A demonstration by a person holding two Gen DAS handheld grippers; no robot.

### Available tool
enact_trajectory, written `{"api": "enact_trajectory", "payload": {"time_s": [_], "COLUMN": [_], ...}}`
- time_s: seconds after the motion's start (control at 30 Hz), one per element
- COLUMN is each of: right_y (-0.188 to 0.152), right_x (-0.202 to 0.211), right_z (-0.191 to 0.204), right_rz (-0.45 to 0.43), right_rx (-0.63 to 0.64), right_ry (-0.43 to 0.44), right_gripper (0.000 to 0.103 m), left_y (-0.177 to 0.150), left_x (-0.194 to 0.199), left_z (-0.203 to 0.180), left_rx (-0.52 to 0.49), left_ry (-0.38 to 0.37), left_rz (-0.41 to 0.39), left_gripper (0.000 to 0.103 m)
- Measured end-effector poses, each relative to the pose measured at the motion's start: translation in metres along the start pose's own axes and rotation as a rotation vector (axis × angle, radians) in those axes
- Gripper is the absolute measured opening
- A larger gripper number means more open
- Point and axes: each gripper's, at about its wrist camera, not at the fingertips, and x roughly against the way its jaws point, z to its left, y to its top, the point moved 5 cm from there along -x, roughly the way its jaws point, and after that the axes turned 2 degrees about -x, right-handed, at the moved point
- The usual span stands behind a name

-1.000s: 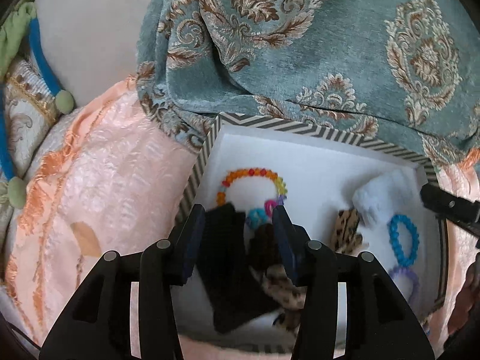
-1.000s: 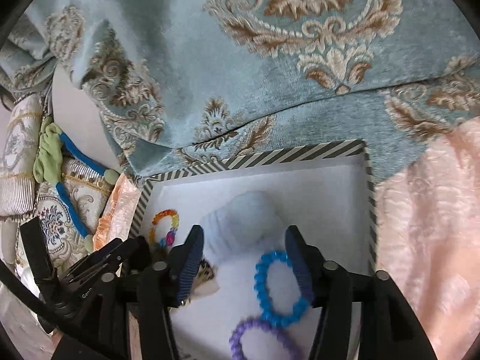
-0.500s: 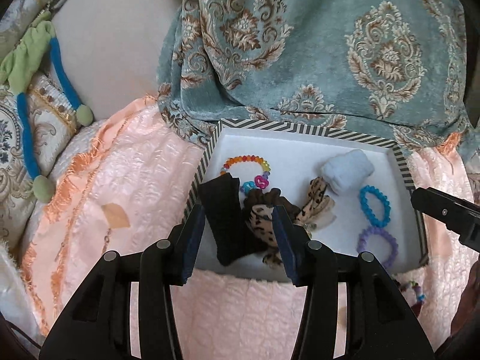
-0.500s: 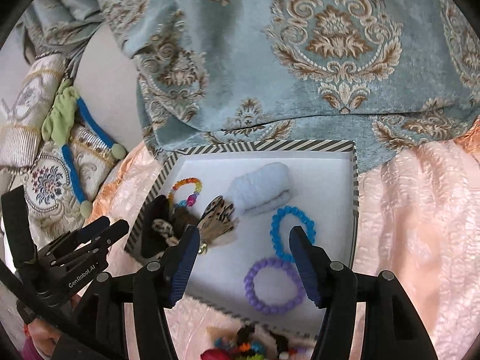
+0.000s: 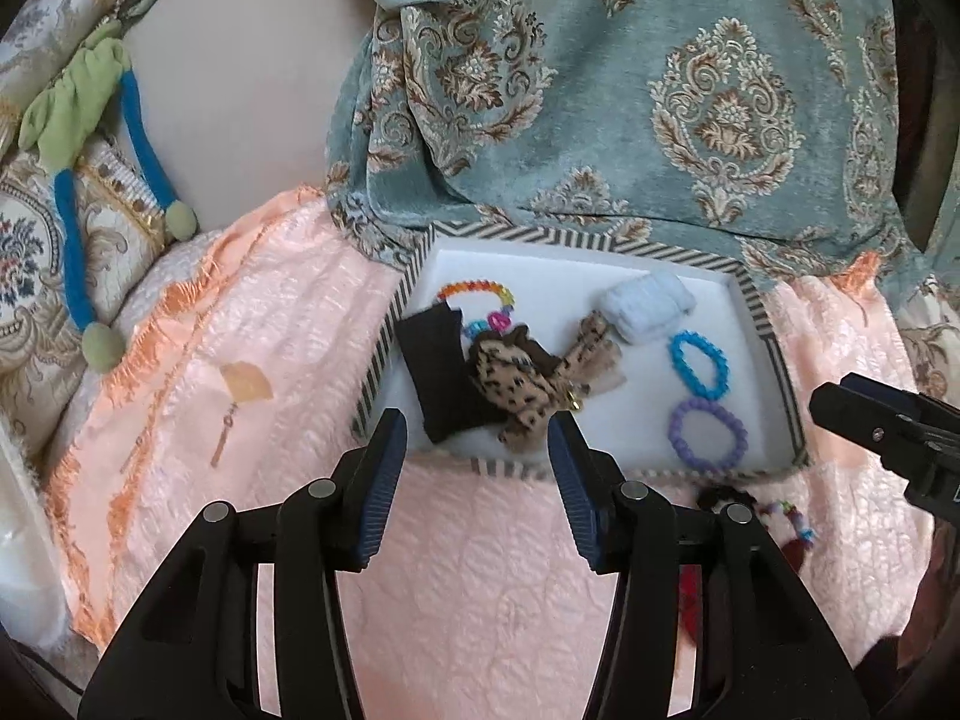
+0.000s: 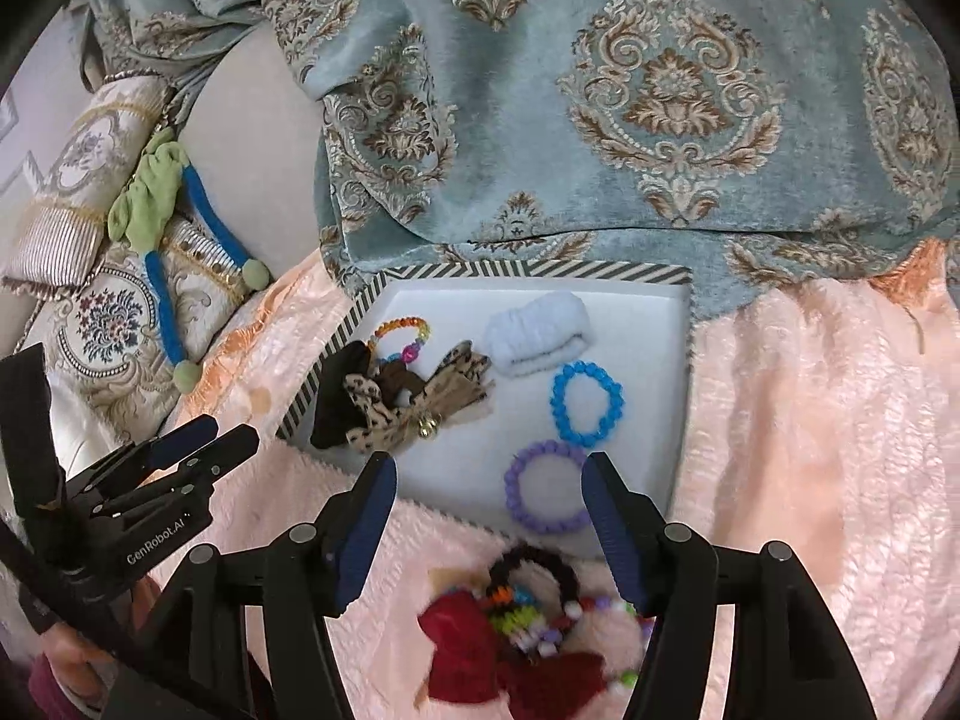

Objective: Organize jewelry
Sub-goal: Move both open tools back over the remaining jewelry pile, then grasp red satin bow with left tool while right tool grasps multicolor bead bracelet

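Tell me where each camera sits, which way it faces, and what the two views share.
Left wrist: on the left gripper, looking along its open fingers at the striped box; the right gripper's tip shows at right.
Right wrist: on the right gripper, open, above the loose pile near the box; the left gripper shows at lower left.
Shared: box, blue bracelet, purple bracelet, teal cushion.

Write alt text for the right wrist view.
An open hand-held gripper hovers over a pile of loose beaded and red accessories on a peach blanket. Just beyond lies a striped-edged tray holding a purple bracelet, blue bracelet, rainbow bracelet, pale blue scrunchie and leopard-print bow.
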Motion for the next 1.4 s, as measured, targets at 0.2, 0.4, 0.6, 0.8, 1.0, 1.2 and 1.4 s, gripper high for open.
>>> {"api": "enact_trajectory", "payload": {"time_s": [0.2, 0.4, 0.6, 0.8, 1.0, 1.2, 1.4], "right_y": [-0.023, -0.057, -0.090, -0.101, -0.104, -0.104, -0.103], "right_x": [0.023, 0.031, 0.024, 0.019, 0.013, 0.016, 0.019], "right_z": [-0.019, -0.041, -0.050, -0.069, -0.090, -0.100, -0.104], "right_rz": [0.007, 0.041, 0.095, 0.112, 0.135, 0.132, 0.130], "right_rx": [-0.018, -0.058, -0.063, -0.091, -0.127, -0.159, -0.176], "right_ry": [-0.027, -0.047, -0.034, -0.085, -0.110, -0.091, -0.069], "right_gripper": [0.065, 0.065, 0.065, 0.065, 0.065, 0.065, 0.065], "left_y": [-0.023, -0.047, -0.066, -0.079, -0.086, -0.081, -0.083], "left_x": [0.011, 0.017, 0.019, 0.016, 0.001, -0.017, -0.046], "left_z": [-0.008, -0.027, -0.046, -0.068, -0.093, -0.114, -0.132], "left_rx": [0.006, 0.001, 0.021, 0.008, -0.016, 0.015, -0.014], "left_ry": [-0.049, -0.121, -0.187, -0.219, -0.236, -0.246, -0.178], "left_rz": [0.026, 0.075, 0.123, 0.155, 0.198, 0.216, 0.272], "left_gripper": [0.060, 0.061, 0.061, 0.061, 0.062, 0.062, 0.062]}}
